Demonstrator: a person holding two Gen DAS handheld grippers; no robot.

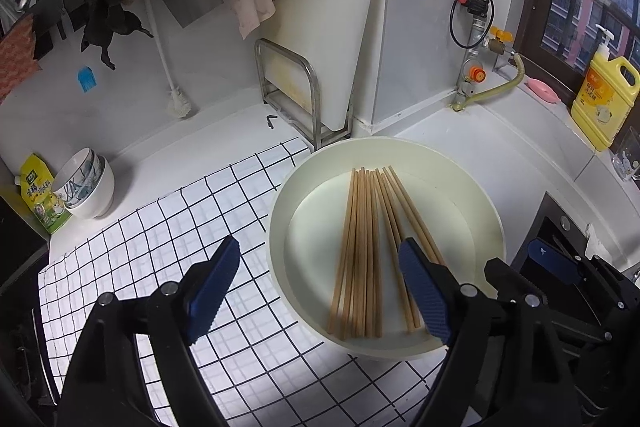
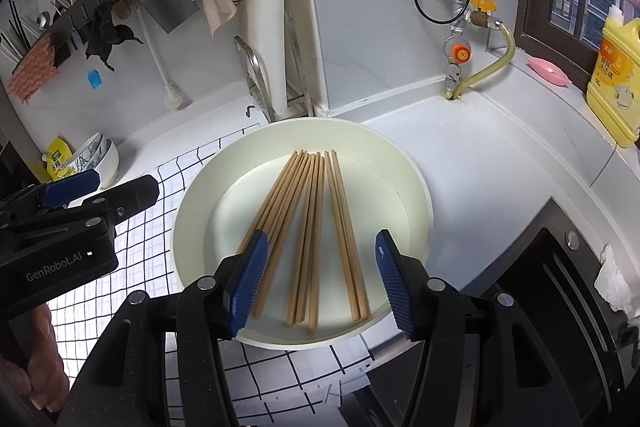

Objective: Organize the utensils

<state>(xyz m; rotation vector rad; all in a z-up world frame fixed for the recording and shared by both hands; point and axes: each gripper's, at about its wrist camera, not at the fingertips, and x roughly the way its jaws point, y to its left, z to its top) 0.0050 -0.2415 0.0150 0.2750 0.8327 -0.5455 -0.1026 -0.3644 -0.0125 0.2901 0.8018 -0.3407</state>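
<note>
- Nearest the lens, the left gripper (image 1: 320, 287) hangs with its blue pads spread wide and nothing between them; one pad sits over the checked cloth (image 1: 168, 227), the other over the near rim of the white basin (image 1: 280, 227).
- The right gripper (image 2: 322, 277) hovers over the basin's near edge, fingers apart and empty, the handle ends of the chopsticks (image 2: 308, 227) showing through the gap.
- The wooden chopsticks lie loose on the basin floor in a fan, tips toward the far wall, clear of both grippers and of the basin's sides.
- Right of the basin, bare white counter runs to a dark stove edge (image 2: 560, 267); left of it the cloth lies open as far as stacked bowls (image 1: 86, 183).
- Behind the basin, a metal rack (image 1: 296, 87) holding a cutting board crowds the far rim.
- Only the right wrist view shows the person's hand (image 2: 36, 359) on the left gripper's body; only the left wrist view shows a glass (image 1: 628, 155) beyond the basin, below the yellow detergent jug (image 1: 604, 99).
</note>
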